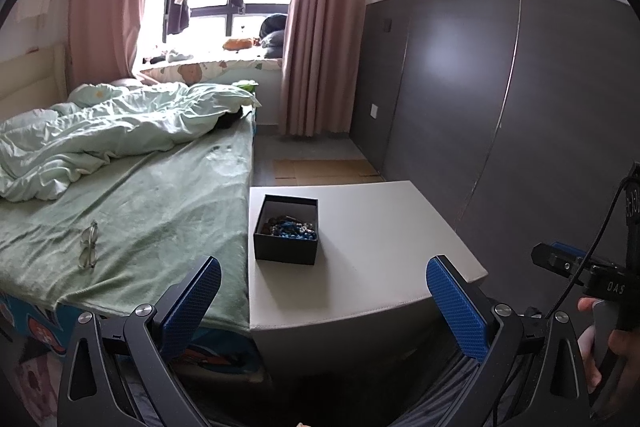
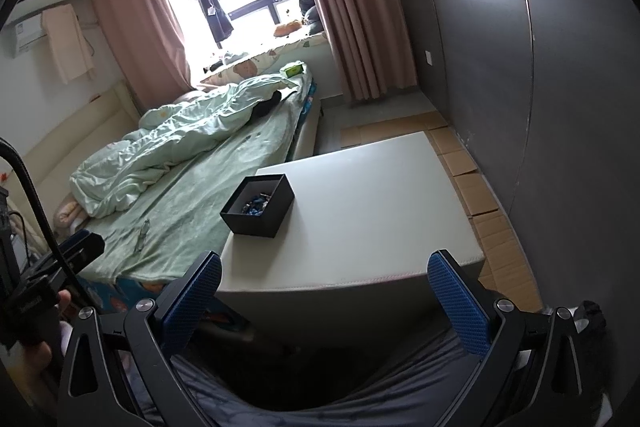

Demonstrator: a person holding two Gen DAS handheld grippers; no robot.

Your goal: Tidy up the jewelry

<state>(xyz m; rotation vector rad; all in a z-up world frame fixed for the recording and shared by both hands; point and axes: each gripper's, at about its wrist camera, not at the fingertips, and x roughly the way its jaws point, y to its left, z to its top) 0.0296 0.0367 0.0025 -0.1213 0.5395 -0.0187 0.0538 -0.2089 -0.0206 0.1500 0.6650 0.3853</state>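
A black open box (image 1: pixel 286 246) stands on the left part of a white table (image 1: pixel 376 251). It holds a heap of beaded jewelry (image 1: pixel 289 227), blue, white and dark. In the right wrist view the box (image 2: pixel 258 209) and the jewelry (image 2: pixel 256 205) show near the table's (image 2: pixel 360 211) left edge. My left gripper (image 1: pixel 323 301) is open and empty, short of the table's front edge. My right gripper (image 2: pixel 325 295) is open and empty, also before the front edge. The right gripper shows at the right edge of the left wrist view (image 1: pixel 560 259).
A bed with a green sheet (image 1: pixel 152 211) and a rumpled duvet (image 1: pixel 100 135) adjoins the table on the left. Glasses (image 1: pixel 89 245) lie on the sheet. A grey wardrobe (image 1: pixel 500 99) stands at the right. Cardboard (image 2: pixel 480 195) covers the floor beside it.
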